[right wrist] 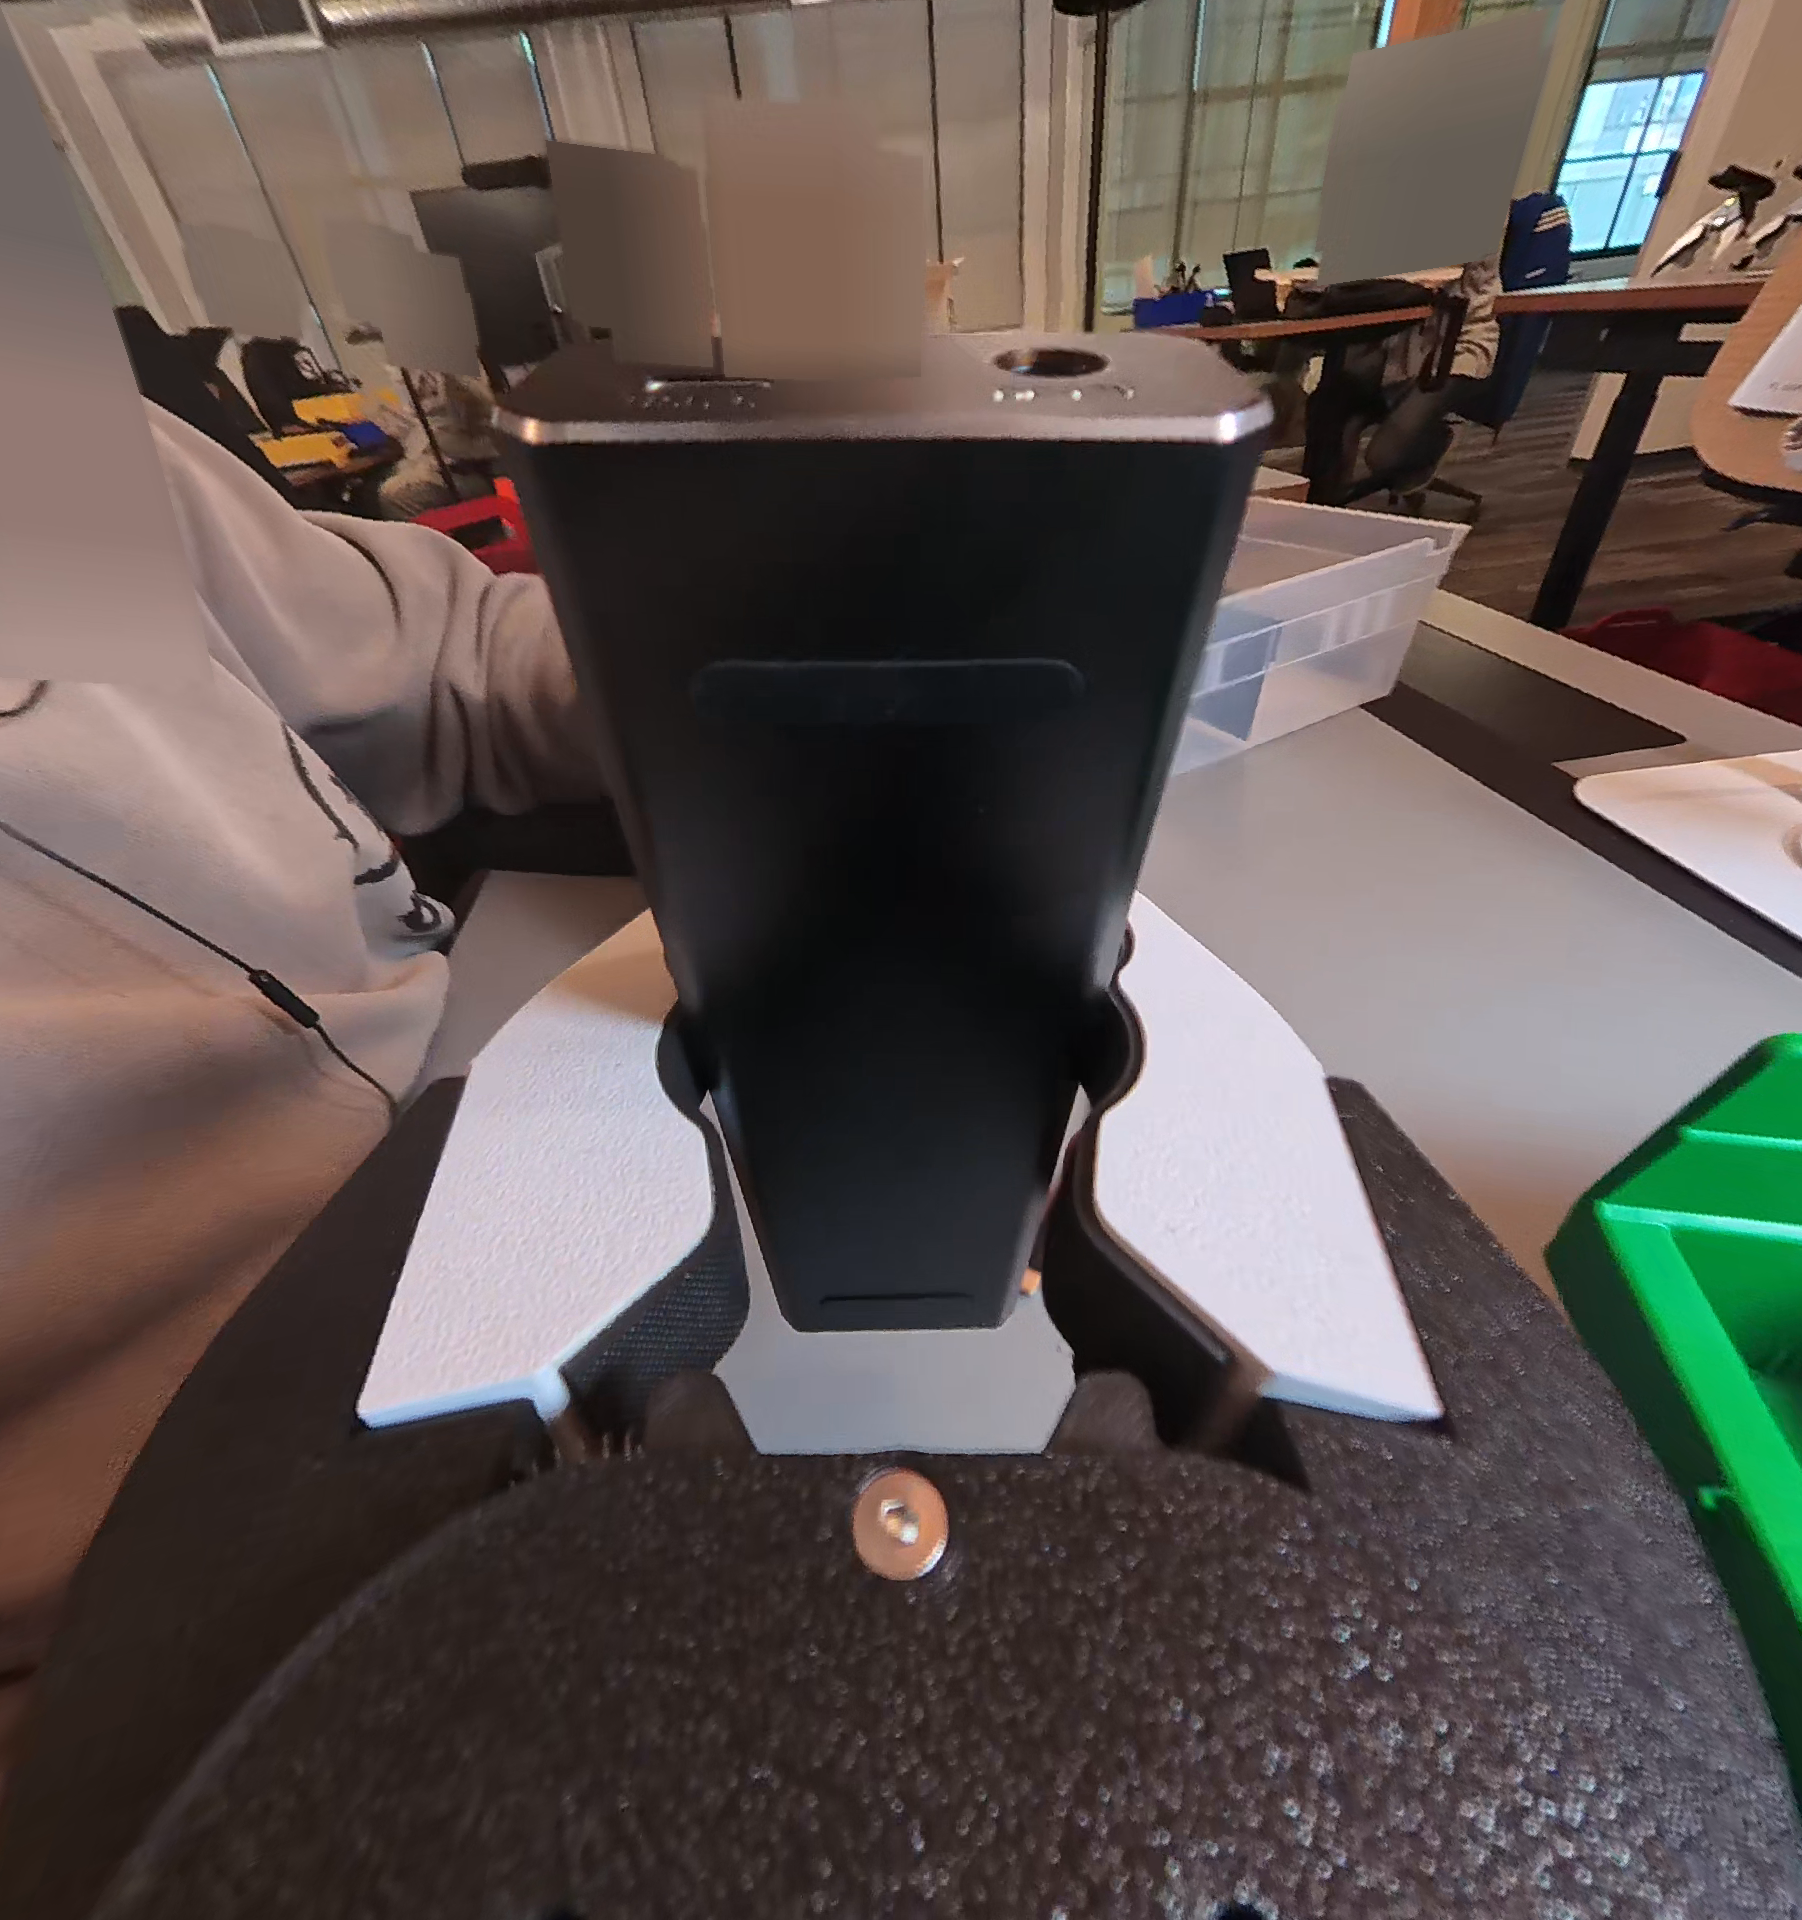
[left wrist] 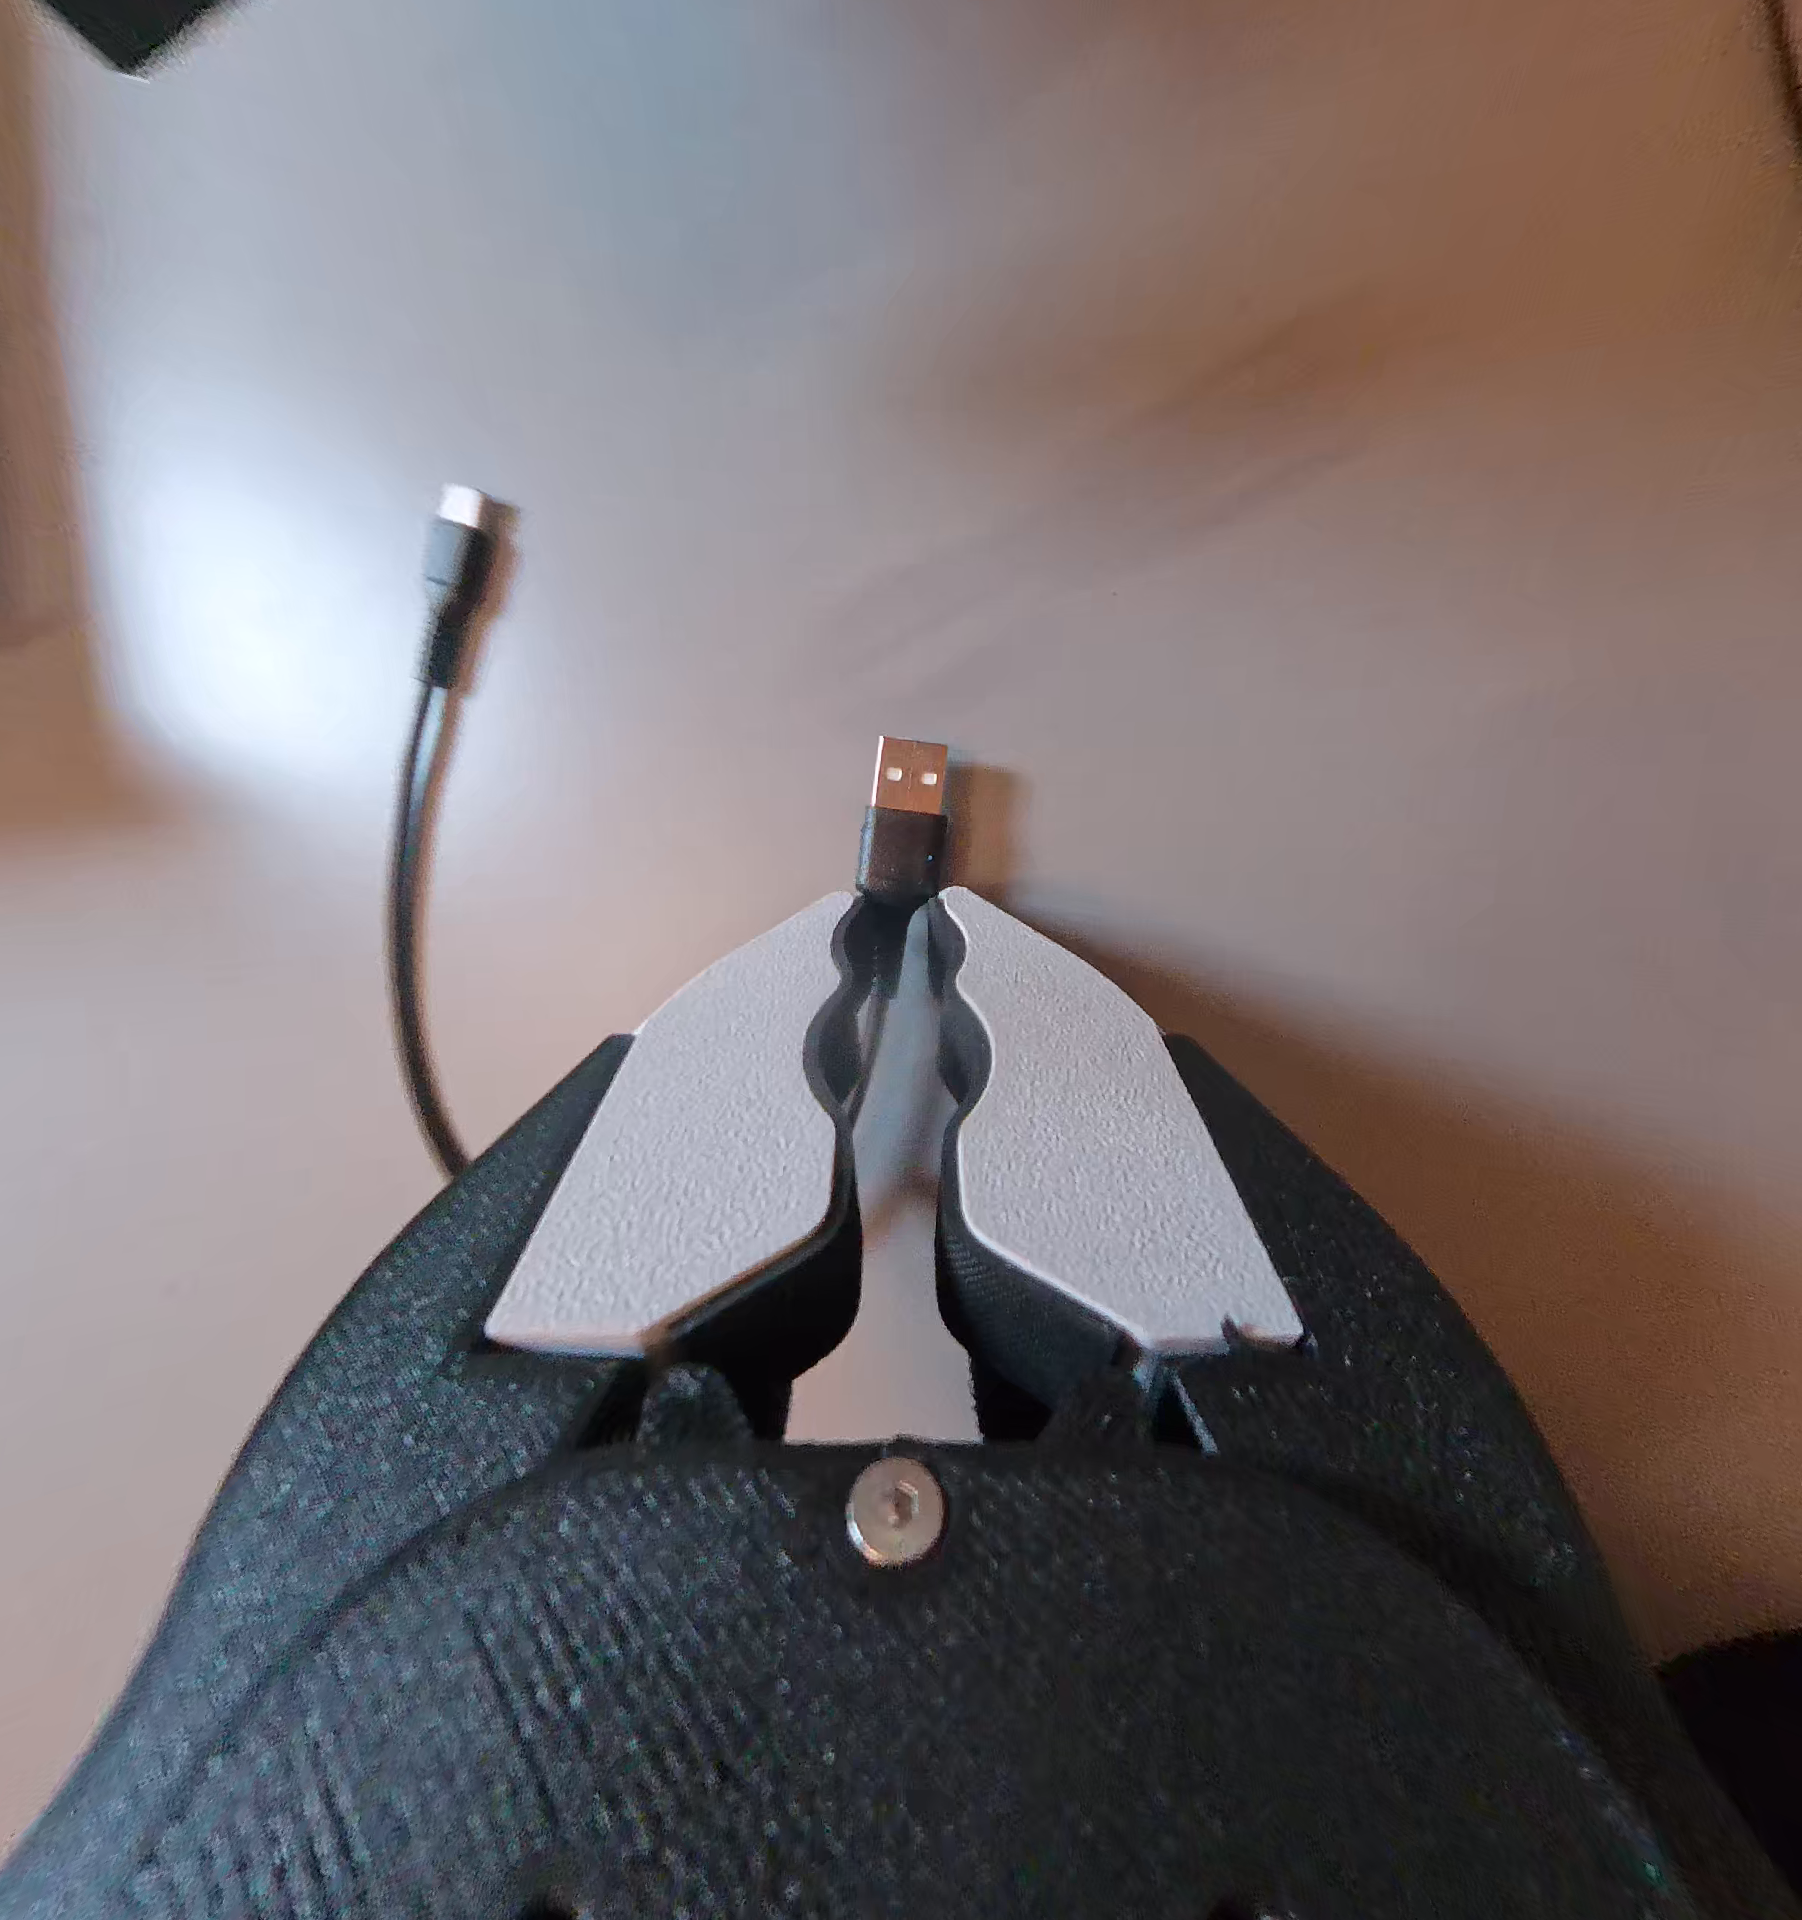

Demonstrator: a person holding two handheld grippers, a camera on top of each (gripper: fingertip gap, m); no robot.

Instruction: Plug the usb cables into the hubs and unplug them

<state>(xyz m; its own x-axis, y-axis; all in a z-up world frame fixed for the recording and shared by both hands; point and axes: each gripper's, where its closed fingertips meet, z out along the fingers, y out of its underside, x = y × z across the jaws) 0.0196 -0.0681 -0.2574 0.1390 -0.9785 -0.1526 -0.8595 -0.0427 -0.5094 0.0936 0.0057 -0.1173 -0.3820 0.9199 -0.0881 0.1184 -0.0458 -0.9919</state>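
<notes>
In the left wrist view my left gripper (left wrist: 892, 902) is shut on a black USB cable just behind its silver USB-A plug (left wrist: 907, 805), which sticks out forward past the fingertips. The cable's other end, a small plug (left wrist: 461, 530), hangs to the left above a blurred pale table. In the right wrist view my right gripper (right wrist: 897, 997) is shut on a black hub (right wrist: 876, 644), held upright between the white fingers (right wrist: 564, 1174). The hub's metal end face (right wrist: 881, 400) with a round port points away from the camera.
A person in a grey hoodie (right wrist: 149, 935) is at the left. A green compartment bin (right wrist: 1749, 1299) stands at the right on the grey table (right wrist: 1396, 935). A clear plastic bin (right wrist: 1323, 613) is behind the hub. A white mat (right wrist: 1728, 831) lies at the far right. The left gripper's tips are roughly 20 cm from the right gripper's.
</notes>
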